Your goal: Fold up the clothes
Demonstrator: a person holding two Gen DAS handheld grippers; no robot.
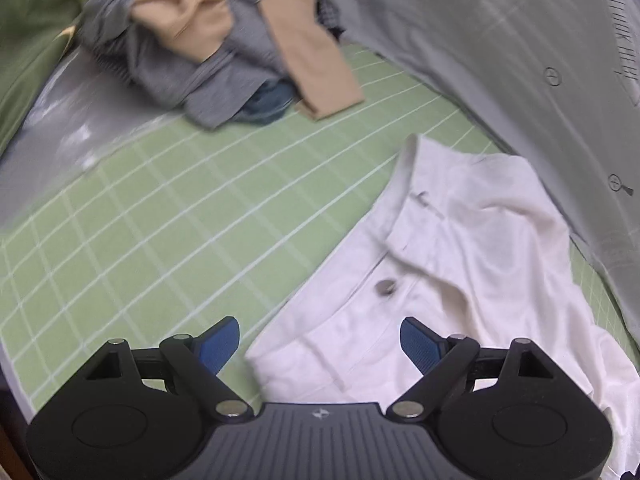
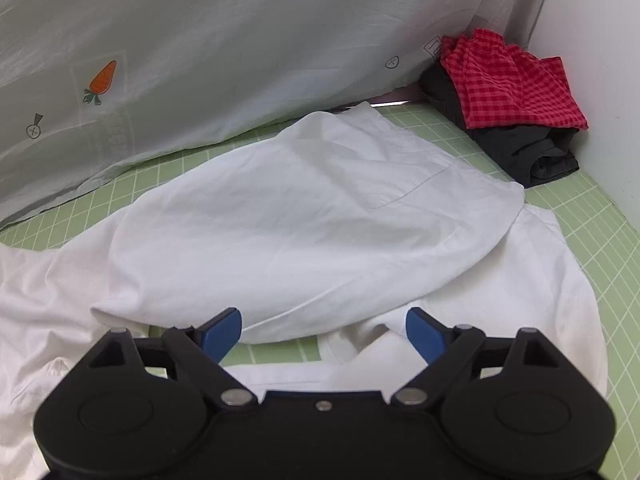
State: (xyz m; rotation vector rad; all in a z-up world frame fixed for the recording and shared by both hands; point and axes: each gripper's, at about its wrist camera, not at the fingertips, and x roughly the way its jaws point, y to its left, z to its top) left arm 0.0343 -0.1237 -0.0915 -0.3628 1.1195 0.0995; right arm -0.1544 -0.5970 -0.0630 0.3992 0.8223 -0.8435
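White garment (image 2: 312,240) lies spread on the green grid mat (image 1: 160,216), one part folded over the rest in a puffy layer, pocket seam visible on the top layer. Left wrist view shows its waistband/placket end with a metal button (image 1: 385,287), rumpled, lying diagonally on the mat. Looks like white shorts or trousers, cannot tell for sure.

Left gripper (image 1: 320,344) hovers low over the garment's near edge, jaws spread wide, nothing between the blue pads (image 1: 418,344). Right gripper (image 2: 323,334) sits just above the near fold of the white fabric, jaws also released and wide apart, gripping nothing; a strip of mat shows between them.

Behind the garment, a pale grey sheet with a carrot print (image 2: 102,78) hangs down to the mat's far edge. Far right corner against the white wall (image 2: 600,60): red checked cloth (image 2: 512,84) stacked on a dark folded garment (image 2: 532,152). Left view, far side: unfolded heap of grey clothing (image 1: 200,64) with beige pieces (image 1: 312,52) and something dark blue (image 1: 268,100) underneath, well apart from the white garment. Clear plastic (image 1: 72,120) beside the heap; green fabric (image 1: 28,40) at far left.
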